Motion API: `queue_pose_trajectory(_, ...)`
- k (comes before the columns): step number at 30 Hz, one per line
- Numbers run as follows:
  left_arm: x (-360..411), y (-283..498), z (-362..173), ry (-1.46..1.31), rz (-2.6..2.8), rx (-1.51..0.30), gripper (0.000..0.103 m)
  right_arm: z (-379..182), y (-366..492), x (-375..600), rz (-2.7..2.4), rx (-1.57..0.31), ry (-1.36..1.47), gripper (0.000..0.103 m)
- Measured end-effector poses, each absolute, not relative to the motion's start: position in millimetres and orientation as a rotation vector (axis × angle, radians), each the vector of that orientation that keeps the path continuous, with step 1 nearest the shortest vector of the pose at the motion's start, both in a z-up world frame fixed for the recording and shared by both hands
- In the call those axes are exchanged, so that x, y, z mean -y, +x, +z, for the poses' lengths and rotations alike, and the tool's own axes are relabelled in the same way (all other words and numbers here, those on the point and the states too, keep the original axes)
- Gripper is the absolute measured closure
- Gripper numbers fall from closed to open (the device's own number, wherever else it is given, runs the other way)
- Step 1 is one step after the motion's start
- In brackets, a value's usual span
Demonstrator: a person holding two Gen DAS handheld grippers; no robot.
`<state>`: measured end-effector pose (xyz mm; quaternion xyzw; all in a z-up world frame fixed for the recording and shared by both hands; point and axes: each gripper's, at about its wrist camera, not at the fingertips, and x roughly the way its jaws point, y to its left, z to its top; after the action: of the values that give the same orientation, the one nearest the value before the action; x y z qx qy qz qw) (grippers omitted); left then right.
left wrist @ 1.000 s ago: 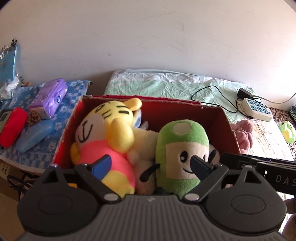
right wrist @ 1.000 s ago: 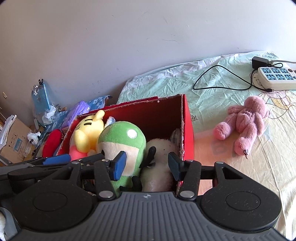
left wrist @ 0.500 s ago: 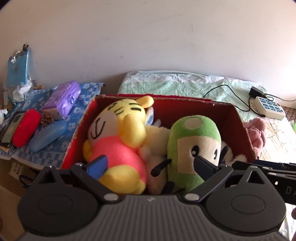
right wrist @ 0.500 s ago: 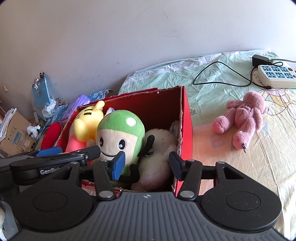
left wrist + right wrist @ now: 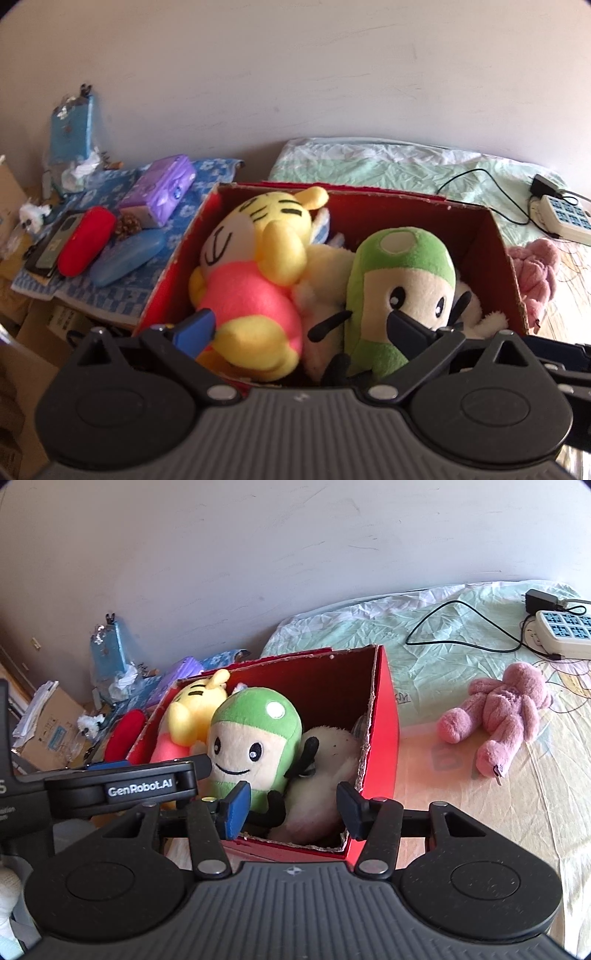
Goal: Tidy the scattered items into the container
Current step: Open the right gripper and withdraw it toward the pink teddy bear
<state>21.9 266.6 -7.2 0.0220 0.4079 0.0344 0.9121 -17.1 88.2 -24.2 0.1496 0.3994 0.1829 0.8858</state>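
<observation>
A red cardboard box [image 5: 496, 236] [image 5: 384, 716] stands on the bed. It holds a yellow tiger plush [image 5: 258, 258] [image 5: 192, 712], a green-capped plush [image 5: 402, 288] [image 5: 251, 738] and a white fluffy plush [image 5: 325, 760] [image 5: 325, 273]. A pink plush [image 5: 506, 712] [image 5: 535, 269] lies on the bed to the right of the box. My left gripper [image 5: 299, 328] is open and empty above the box's near edge. My right gripper [image 5: 290, 808] is open and empty, in front of the box's near right corner.
A side table with a blue cloth [image 5: 77, 291] left of the box carries a purple tissue pack [image 5: 159, 188], a red case [image 5: 85, 240], a blue case [image 5: 125, 254] and a phone. A white power strip [image 5: 565, 631] with black cables lies far right on the bed. Cardboard boxes [image 5: 51, 723] sit left.
Both grippers have drawn back and up from the box, so more of the box and its near edge shows. Their jaws stayed open. The plush toys have not moved.
</observation>
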Motion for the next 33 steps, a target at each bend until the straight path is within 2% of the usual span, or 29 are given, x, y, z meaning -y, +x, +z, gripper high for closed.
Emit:
queue_pose_trajectory(14, -207, 14, 14, 0.077, 0.084, -0.799, 0.004, -18, -14, -22, 0.385, -0.797, 0.374, 0.047)
queue_pose_trajectory(23, -126, 14, 17, 0.114, -0.064, -0.748, 0.004, -38, -11, 54, 0.255, -0.828, 0.426, 0.047)
queue_pose_trajectory(33, -66, 23, 4, 0.031, -0.239, -0.77, 0.004, -69, 7, 116, 0.187, -0.888, 0.489, 0.047)
